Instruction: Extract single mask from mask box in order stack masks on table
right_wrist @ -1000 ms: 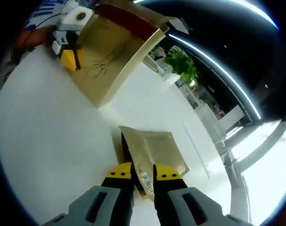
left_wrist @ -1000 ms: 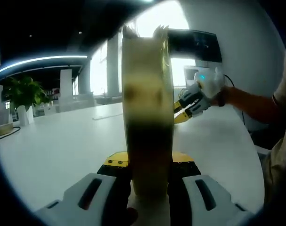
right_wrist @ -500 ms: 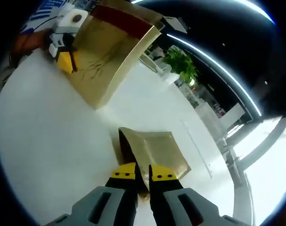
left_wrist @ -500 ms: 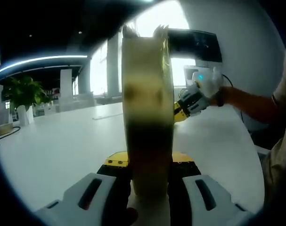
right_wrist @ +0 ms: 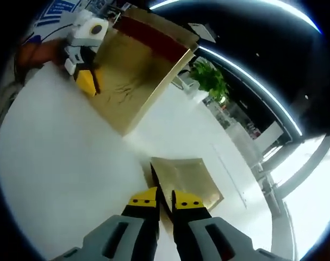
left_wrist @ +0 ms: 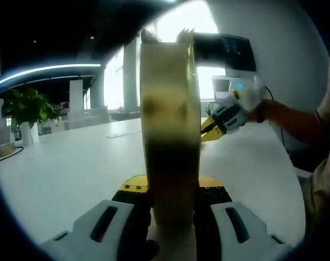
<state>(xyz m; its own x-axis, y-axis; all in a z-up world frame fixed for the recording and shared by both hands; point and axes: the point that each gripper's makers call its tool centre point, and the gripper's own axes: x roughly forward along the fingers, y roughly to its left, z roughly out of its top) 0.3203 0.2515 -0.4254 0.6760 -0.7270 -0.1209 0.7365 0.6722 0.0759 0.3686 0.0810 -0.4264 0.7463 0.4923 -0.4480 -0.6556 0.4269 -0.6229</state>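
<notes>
Gold box: a glossy gold mask box [left_wrist: 169,136] stands upright and edge-on between the left gripper's [left_wrist: 173,197] yellow-tipped jaws, which are clamped on its lower end. In the right gripper view the same mask box [right_wrist: 133,70] shows its broad face, with a dark red band along the top edge, and the left gripper [right_wrist: 84,65] is fixed to one side edge.

Single mask: a flat gold mask packet [right_wrist: 187,182] lies on the white worktop [right_wrist: 61,179], its near edge lifted between the right gripper's [right_wrist: 163,199] jaws, which sit close together, pinching that edge. The packet lies well apart from the box's lower corner.

Right gripper from the far side: in the left gripper view the right gripper [left_wrist: 216,122] appears just beside the box's right edge, low over the worktop [left_wrist: 67,174], held by a person's hand [left_wrist: 250,100] with a bare forearm behind it.

Open room: the worktop is broad and bare to the left of the box in the left gripper view, running back to a potted plant [left_wrist: 24,109] and a row of bright windows [left_wrist: 181,22]. To the right of the packet the surface carries on toward another plant [right_wrist: 211,79].

Edges: the worktop's far edge sits beyond the packet, near the windows.
</notes>
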